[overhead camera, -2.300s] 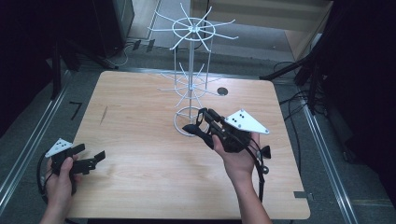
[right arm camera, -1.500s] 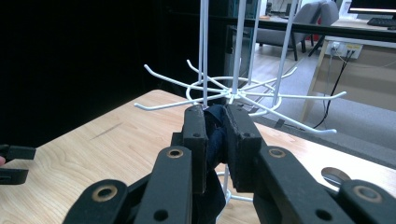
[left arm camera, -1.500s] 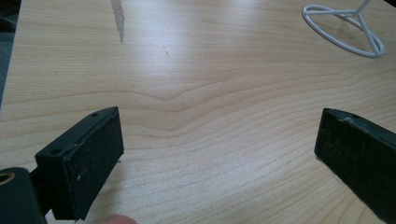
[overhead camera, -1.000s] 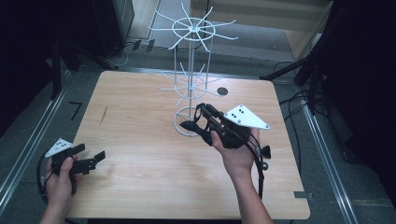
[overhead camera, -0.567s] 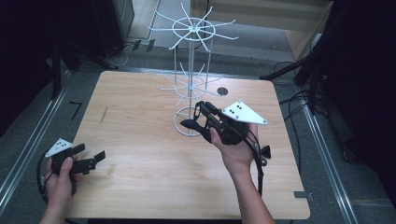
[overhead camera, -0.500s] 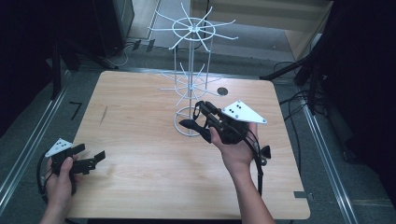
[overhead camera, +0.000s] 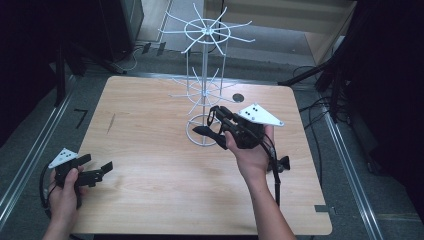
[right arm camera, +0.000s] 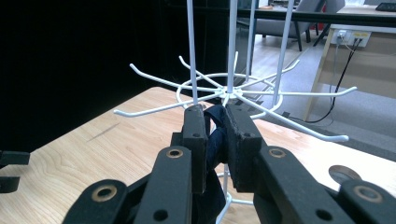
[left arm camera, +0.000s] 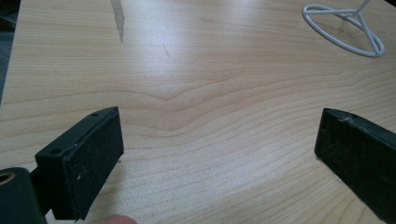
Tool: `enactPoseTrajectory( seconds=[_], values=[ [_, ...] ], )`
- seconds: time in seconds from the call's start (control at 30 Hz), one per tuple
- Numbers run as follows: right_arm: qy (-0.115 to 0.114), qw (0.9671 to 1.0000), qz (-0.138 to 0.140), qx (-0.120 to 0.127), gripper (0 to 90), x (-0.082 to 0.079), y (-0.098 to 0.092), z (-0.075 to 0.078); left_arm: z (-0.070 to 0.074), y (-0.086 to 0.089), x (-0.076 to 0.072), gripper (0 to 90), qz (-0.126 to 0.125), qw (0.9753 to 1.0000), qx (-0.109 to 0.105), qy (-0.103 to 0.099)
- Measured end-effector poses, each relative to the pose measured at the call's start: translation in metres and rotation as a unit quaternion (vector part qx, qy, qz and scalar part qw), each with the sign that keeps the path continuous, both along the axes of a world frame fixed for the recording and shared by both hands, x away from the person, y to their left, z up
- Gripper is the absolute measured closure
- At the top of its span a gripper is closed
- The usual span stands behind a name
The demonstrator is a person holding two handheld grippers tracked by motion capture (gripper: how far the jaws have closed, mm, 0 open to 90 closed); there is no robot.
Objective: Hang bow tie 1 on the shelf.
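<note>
the left gripper (overhead camera: 102, 169) rests low at the near-left corner of the tabletop (overhead camera: 150, 150), jaws wide apart. the right gripper (right arm camera: 215, 128) pinches a dark cloth strip (right arm camera: 215, 140) beside the white wire rack (overhead camera: 204, 90).

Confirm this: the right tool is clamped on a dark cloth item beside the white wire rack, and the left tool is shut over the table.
Not quite. The left tool is open: the left gripper view shows its jaws wide apart over the wooden table. The rest holds.
</note>
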State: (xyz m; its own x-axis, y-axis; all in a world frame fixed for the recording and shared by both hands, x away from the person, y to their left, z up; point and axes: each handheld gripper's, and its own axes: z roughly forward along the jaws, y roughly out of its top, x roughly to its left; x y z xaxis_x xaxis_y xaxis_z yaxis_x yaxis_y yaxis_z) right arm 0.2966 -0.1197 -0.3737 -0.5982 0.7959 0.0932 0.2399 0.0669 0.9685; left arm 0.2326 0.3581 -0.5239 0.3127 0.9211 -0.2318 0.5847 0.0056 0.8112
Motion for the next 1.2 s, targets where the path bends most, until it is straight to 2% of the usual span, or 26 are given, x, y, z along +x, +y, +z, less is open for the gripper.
enactPoseTrajectory(
  seconds=[0.23, 0.63, 0.93, 1.07, 1.2],
  values=[
    [0.006, 1.0, 0.0, 0.0, 80.8, 0.005, 0.006, -0.002, 0.0, 0.0, 0.0, 1.6, 0.0, 1.0, 0.0, -0.001],
    [0.024, 0.9994, -0.008, 0.023, 80.4, 0.017, 0.008, -0.006, 0.0, 0.0, 0.0, 1.6, 0.0, 1.0, 0.001, -0.001],
    [0.03, 0.999, -0.015, 0.028, 78.2, 0.026, 0.012, -0.007, 0.0, 0.0, 0.0, 1.6, 0.0, 1.0, 0.0, -0.001],
    [0.03, 0.9988, -0.023, 0.031, 71.5, 0.027, 0.011, -0.009, 0.0, 0.0, 0.0, 1.6, 0.0, 1.0, 0.0, -0.001],
    [0.029, 0.9985, -0.025, 0.04, 54.0, 0.027, 0.011, -0.01, 0.0, 0.0, 0.0, 1.6, 0.0, 1.0, 0.0, -0.001]
  ],
)
